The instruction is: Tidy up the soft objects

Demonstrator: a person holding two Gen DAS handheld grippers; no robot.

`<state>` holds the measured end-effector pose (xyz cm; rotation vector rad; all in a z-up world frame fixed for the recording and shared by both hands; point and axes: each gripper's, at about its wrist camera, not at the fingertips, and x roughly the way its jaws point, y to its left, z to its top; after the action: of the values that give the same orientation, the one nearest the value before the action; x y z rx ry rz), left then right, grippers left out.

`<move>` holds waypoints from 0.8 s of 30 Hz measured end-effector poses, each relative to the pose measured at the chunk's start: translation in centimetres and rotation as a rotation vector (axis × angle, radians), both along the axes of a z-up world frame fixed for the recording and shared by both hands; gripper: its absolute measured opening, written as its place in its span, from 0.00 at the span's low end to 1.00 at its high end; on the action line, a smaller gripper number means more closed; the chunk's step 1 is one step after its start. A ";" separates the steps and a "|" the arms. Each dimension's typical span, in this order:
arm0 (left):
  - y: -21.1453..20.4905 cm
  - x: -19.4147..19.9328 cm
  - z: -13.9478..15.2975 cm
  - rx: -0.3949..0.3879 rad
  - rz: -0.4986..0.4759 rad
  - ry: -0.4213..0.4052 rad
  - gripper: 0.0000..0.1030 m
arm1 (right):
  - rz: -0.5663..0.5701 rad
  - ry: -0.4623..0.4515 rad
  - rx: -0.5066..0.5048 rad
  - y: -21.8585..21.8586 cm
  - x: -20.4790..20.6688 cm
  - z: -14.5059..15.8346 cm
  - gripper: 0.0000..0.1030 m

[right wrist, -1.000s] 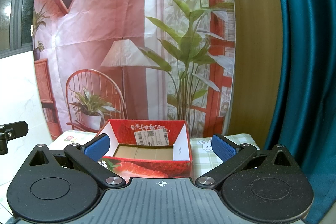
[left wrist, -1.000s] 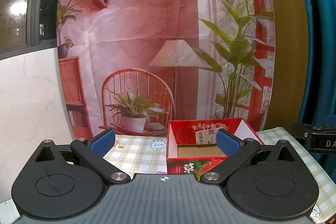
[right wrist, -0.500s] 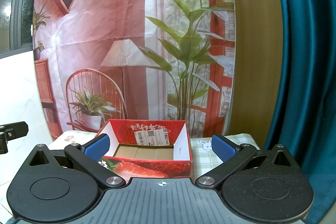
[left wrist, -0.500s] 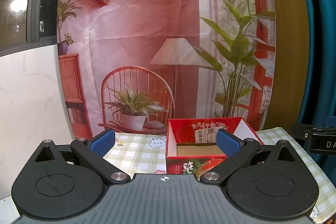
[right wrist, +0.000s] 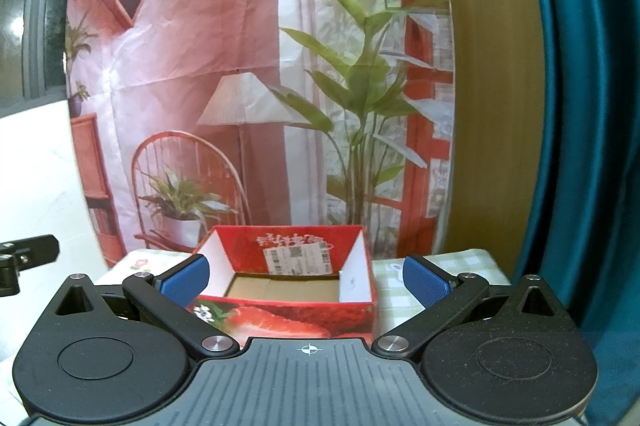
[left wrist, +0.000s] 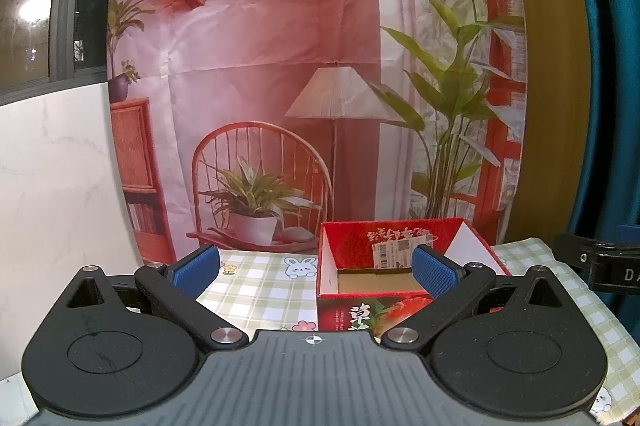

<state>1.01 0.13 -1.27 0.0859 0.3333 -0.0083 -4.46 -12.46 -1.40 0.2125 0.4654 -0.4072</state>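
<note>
Both the left gripper (left wrist: 315,272) and right gripper (right wrist: 306,276) hold their jaws wide apart, empty, facing the strawberry box (right wrist: 288,318) on the checked tabletop (left wrist: 260,290).

One red strawberry box (left wrist: 404,310), just the one; one checked tablecloth (left wrist: 260,286) under it; one printed backdrop (left wrist: 280,66); one teal curtain (right wrist: 580,106); two grippers, left gripper (left wrist: 314,268), right gripper (right wrist: 306,276); zero soft stuff visible.
</note>
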 end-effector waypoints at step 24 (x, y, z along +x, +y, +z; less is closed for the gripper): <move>-0.2 8.5 -9.0 -0.238 -0.076 0.055 0.89 | 0.096 0.152 0.206 -0.7 2.8 -12.5 1.00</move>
<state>9.49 -0.11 -10.28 -0.1377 0.3818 -0.1259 -1.62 -13.11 -13.94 0.3583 0.6654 -0.2817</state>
